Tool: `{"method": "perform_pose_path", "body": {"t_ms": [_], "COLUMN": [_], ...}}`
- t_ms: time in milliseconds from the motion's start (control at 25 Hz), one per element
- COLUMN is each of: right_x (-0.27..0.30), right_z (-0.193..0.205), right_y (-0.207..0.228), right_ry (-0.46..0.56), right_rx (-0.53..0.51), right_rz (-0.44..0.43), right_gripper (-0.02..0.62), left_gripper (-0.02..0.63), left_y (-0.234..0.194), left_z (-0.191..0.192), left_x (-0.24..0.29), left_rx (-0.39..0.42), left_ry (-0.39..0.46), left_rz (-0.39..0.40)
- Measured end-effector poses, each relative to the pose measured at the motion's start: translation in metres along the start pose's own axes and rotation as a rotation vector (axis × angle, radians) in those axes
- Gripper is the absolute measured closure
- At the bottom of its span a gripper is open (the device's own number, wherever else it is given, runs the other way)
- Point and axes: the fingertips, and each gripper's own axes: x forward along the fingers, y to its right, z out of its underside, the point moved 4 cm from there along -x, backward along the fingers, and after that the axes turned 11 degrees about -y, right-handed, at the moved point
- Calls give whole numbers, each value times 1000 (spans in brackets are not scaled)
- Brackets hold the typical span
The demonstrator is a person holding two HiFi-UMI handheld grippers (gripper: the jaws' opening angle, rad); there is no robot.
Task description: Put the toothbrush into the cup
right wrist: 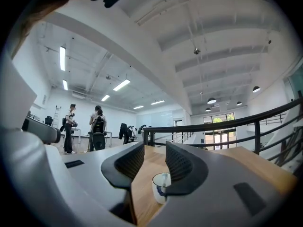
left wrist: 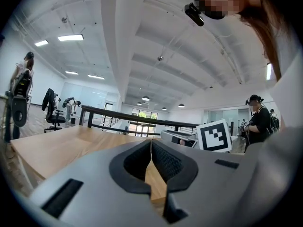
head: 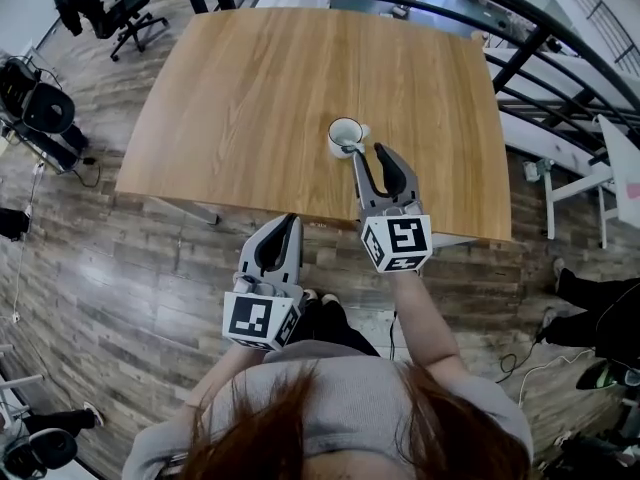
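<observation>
A white cup [head: 346, 135] stands near the front edge of the wooden table [head: 280, 78]. In the right gripper view the cup [right wrist: 160, 186] shows low between the jaws, with a pale toothbrush [right wrist: 164, 178] standing inside it. My right gripper [head: 369, 153] is raised just on the near side of the cup, open, with nothing between its pads [right wrist: 155, 150]. My left gripper [head: 288, 223] hangs off the table's front edge, left of and nearer than the right one. Its jaws are shut and empty [left wrist: 151, 144].
A black railing [head: 540, 43] curves round the table's far and right sides. Office chairs [head: 118, 13] stand at the far left, and a white desk [head: 620, 173] at the right. People stand far off [right wrist: 71, 126], and one person is close on the right [left wrist: 259, 122].
</observation>
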Motion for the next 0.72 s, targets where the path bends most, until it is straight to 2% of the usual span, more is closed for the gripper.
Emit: {"method": "perform_pose_path", "body": {"t_ms": [240,440,600,720], "right_x": [-51,-91,-112,-119], "right_z": [-20,-39,-44,-41], "right_y": [-16,-27,-36,-39], "right_ry": [14,58,44,27], "right_rx": [4,-7,-80,-75], "right_rz": [-31,-23,-5,-2], "right_gripper": [469,469,471,475], "left_gripper": [598,598,598,598], "left_y": [22,38,51,58], "left_z": [-11,-20,-27,-30], "left_x": [1,4,4,4], "left_rx": [22,37,51,61], "left_ry": [38,64,81,88], "left_rz": [60,112,144,158]}}
